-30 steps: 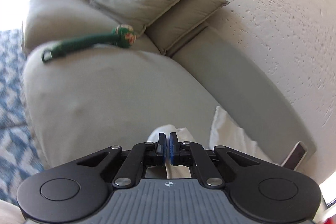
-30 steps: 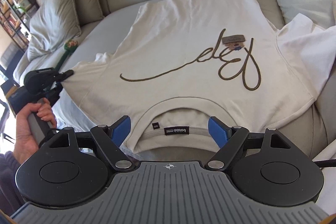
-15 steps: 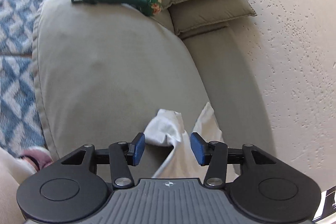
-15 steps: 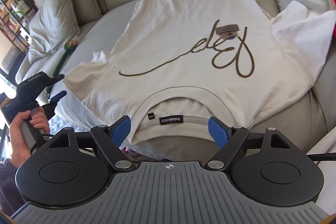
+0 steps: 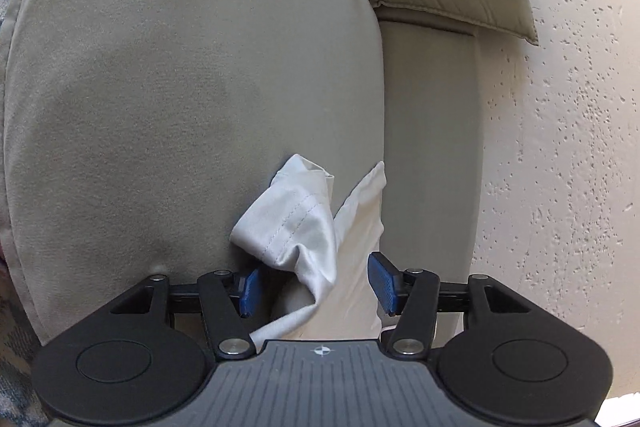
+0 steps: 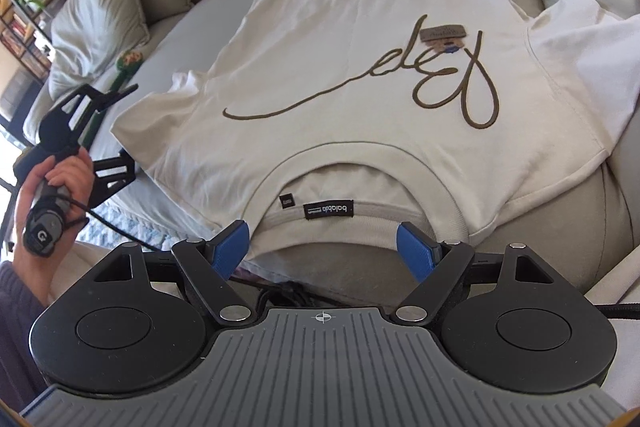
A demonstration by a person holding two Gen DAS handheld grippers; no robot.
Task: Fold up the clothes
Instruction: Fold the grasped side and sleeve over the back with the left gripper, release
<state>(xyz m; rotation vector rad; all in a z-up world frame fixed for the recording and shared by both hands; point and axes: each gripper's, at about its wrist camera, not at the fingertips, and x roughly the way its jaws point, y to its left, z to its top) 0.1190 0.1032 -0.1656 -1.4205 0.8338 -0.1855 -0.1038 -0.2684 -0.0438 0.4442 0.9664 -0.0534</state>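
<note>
Your left view hugs the cream cotton T-shirt's [image 5: 298, 227] sleeve; your right view overlooks that whole shirt [image 6: 360, 67] from its collar

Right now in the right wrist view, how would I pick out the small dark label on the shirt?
Start at the cream T-shirt spread flat across the grey-green sofa seat, brown cursive script across its chest. Go to its neckline, nearest the open right gripper. The black woven label sits inside the collar; unlike the smaller black tab beside it, it carries white lettering.
</note>
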